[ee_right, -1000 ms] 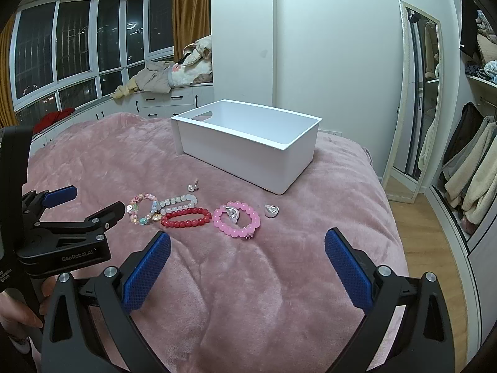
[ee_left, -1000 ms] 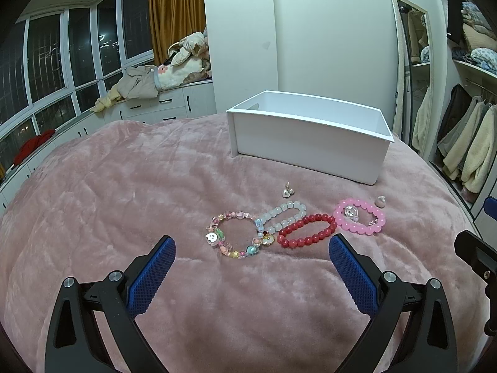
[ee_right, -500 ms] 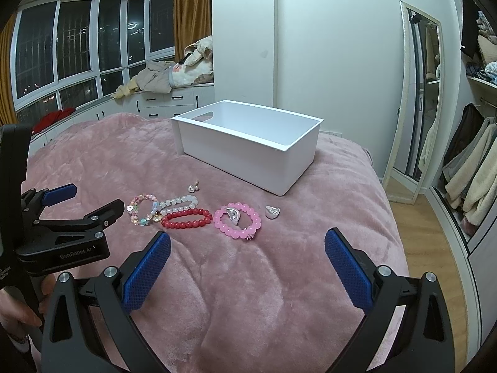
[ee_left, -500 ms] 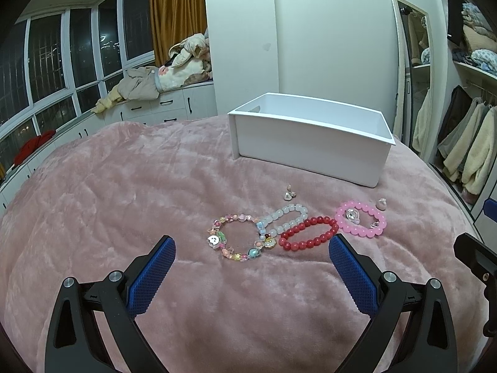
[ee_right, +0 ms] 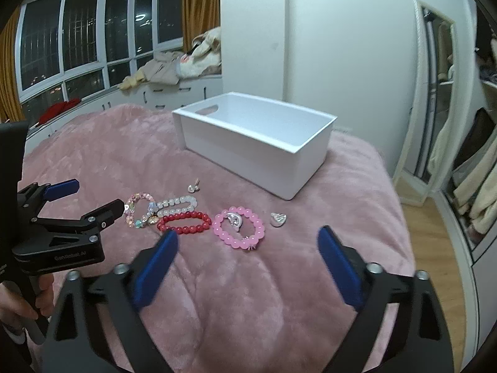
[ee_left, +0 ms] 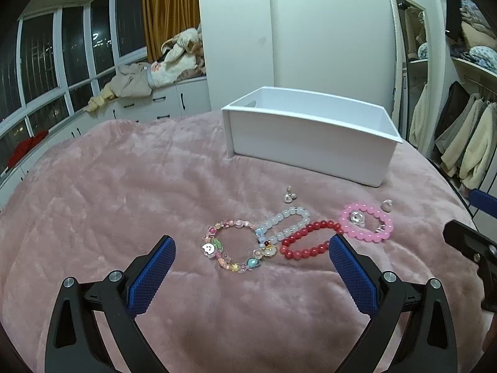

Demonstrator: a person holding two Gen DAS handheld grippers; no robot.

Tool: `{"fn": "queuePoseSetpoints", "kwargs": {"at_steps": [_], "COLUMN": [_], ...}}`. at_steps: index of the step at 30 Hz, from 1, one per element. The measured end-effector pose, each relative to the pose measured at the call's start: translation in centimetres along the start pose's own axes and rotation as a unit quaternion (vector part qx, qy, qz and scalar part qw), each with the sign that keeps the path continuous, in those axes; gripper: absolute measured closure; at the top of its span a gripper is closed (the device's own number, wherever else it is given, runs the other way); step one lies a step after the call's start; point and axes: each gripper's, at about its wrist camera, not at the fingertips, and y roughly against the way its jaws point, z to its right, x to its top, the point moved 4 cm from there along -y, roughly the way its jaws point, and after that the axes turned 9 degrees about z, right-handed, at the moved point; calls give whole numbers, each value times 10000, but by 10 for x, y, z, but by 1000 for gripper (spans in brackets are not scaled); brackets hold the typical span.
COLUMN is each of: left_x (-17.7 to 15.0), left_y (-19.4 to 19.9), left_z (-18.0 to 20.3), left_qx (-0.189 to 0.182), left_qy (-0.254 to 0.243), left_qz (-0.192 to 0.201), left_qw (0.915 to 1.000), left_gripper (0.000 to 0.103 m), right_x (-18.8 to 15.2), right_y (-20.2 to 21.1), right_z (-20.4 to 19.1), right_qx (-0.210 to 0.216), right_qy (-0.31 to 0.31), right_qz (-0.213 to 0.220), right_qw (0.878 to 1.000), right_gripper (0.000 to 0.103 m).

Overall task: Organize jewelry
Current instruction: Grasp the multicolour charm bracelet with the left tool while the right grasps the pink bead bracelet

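both grippers hover over the pink blanket (ee_left: 124,192) with their blue-padded jaws spread wide and nothing between them. left gripper (ee_left: 250,245) sits low over the fabric, and the multicolour charm bracelet (ee_left: 236,245) lies just ahead of it, between the lines of its two fingers and nearer the left one. touching that bracelet on its right side is the white bead bracelet (ee_left: 287,223), stretched into a narrow loop, and against that one lies the red bead bracelet (ee_left: 306,240), whose near end sits just beside the left gripper's right fingertip (ee_left: 337,244). right gripper (ee_right: 245,239) shows at the right edge of the left wrist view, apart from the beads. from its own camera, the pink bead bracelet (ee_right: 238,227) lies just ahead, between its fingers and closer to the left one, with a small silver piece (ee_right: 234,220) resting inside the ring. the red bracelet's right end sits near its left fingertip (ee_right: 169,242). a second silver charm (ee_right: 278,219) lies on the blanket just right of the pink bracelet, not touching it. a little farther back, a third small silver charm (ee_left: 289,195) rests alone beyond the white beads. farther still stands the white storage box (ee_left: 310,143), open at the top, well apart from all the jewelry. behind it are the window bench (ee_left: 161,93) piled with clothes and a standing mirror (ee_right: 431,93).
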Motion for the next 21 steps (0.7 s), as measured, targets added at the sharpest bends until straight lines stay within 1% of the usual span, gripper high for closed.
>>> {"fn": "queuePoseSetpoints", "kwargs": {"at_steps": [1,3,4,5,6,7,9,10,11,14,16,18,20,21], "left_x": [0,-2,-3,-4,-6,-9,-14,-17,-21,-29,-35,-40,-45,-48], "left_y": [-4,-16,-20,-27,-33,-39,-47,-52,-57,-68,-73,-77,-82,-85], "left_z": [-2,-9,-12,-17,-21,-24,-29,-32,-34,-40,-44,-47,-49,-51], "left_qx": [9,26,28,35,39,66,89,97,99,92,112,114,83,61], "left_qy": [18,123,159,214,254,275,282,283,294,419,474,515,587,645], "left_qz": [-38,-160,-214,-294,-392,-475,-591,-669,-771,-999,-1135,-1220,-1337,-1408], "left_qw": [10000,9998,9996,9993,9989,9985,9978,9973,9965,9941,9923,9911,9892,9879], "left_gripper": [3,5,10,17,19,21,23,26,31,39,43,45,49,49], "right_x": [0,0,-1,-2,-3,-5,-8,-10,-12,-16,-18,-22,-26,-28], "right_y": [-7,-21,-30,-35,-42,-50,-66,-69,-75,-91,-99,-109,-116,-119], "right_z": [2,7,12,14,18,23,30,33,35,38,37,35,33,32], "right_qx": [57,152,218,256,299,343,451,506,553,690,713,660,712,707], "right_qy": [5,-30,-88,-134,-194,-265,-410,-469,-509,-601,-566,-478,-479,-475], "right_qz": [-65,-195,-294,-353,-434,-536,-730,-782,-852,-1069,-1203,-1362,-1490,-1555], "right_qw": [10000,9997,9993,9990,9984,9976,9955,9946,9935,9900,9886,9873,9851,9842], "right_gripper": [24,32,34,40,44,46,52,54,59,64,70,82,89,90]}}
